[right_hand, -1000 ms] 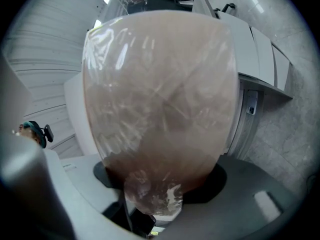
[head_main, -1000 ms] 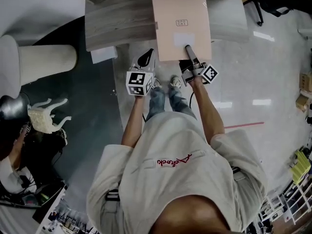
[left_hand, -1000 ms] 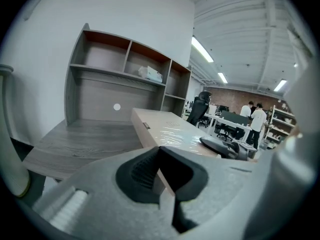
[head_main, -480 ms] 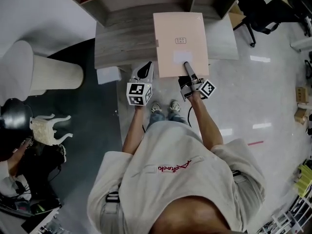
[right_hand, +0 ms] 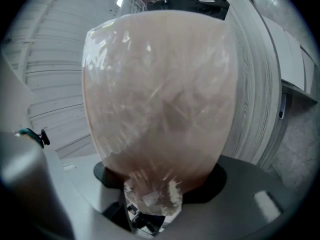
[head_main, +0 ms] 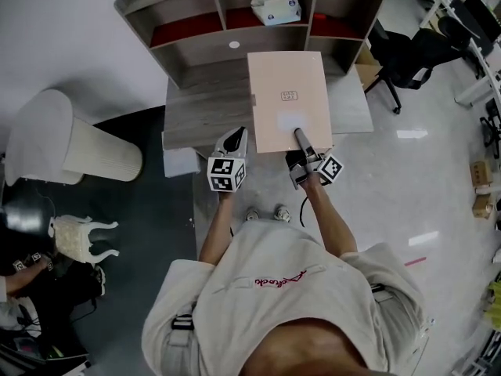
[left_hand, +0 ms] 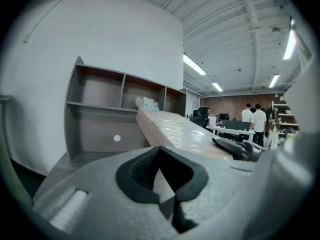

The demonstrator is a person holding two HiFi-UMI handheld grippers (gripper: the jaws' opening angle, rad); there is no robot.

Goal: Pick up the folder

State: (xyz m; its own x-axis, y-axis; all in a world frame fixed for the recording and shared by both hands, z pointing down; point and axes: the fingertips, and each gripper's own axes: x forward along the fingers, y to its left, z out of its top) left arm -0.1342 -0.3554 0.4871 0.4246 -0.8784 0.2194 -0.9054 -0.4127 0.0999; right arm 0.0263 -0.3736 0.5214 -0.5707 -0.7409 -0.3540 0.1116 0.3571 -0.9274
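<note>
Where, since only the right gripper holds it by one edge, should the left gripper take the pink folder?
Probably its near edge by the left corner, from the person's side. The folder is flat and wide, so only an edge can be pinched; the right gripper clamps the near edge, and the left gripper, shut, sits beside that corner.

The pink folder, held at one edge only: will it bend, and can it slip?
Probably fairly stiff: the pink folder looks flat though the right hand-held gripper pinches only its near edge. Likely light, since one grip carries it. Its glossy cover may be slippery, so it could slide.
</note>
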